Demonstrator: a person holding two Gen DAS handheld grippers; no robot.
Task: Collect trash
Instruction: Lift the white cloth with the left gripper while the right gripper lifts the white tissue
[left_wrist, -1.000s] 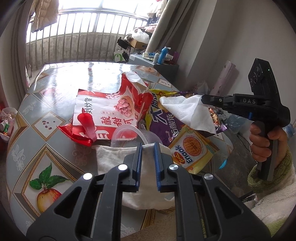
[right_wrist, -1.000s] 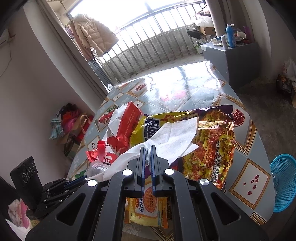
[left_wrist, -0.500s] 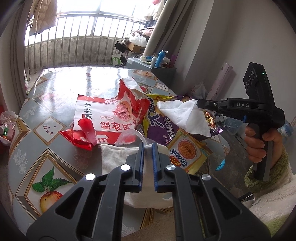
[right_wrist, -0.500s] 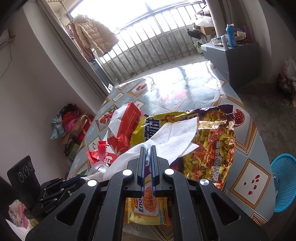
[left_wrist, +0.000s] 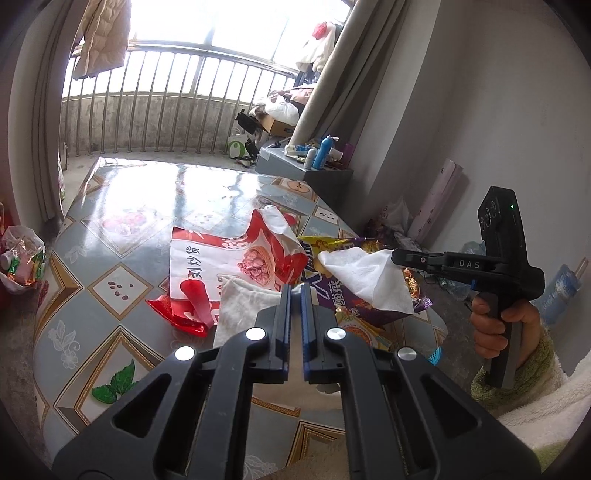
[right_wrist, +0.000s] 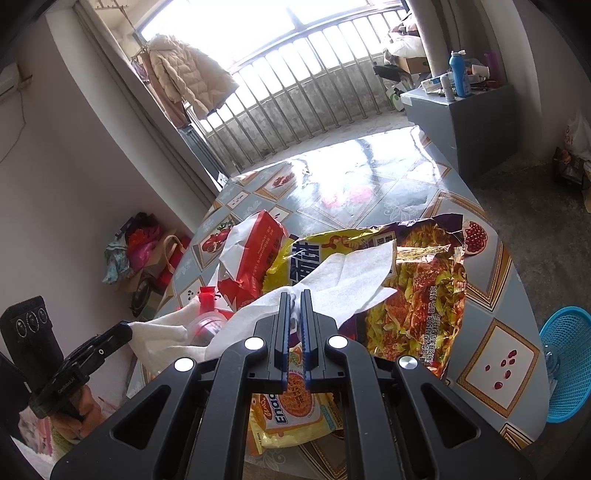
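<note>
two white tissues, one in each of my jaws: my right jaws are clenched on the flat tissue, held above the wrappers; my left jaws are clenched on the crumpled tissue, its free end hanging toward the bench. on the bench i count three snack bags: one red, one purple-and-yellow, one small yellow. a blue basket stands on the floor; i cannot tell what it holds.

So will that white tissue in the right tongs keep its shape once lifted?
Probably not. The white tissue already sags from the right tongs, so it looks floppy. It seems very light, and thin enough to tear if tugged.
</note>
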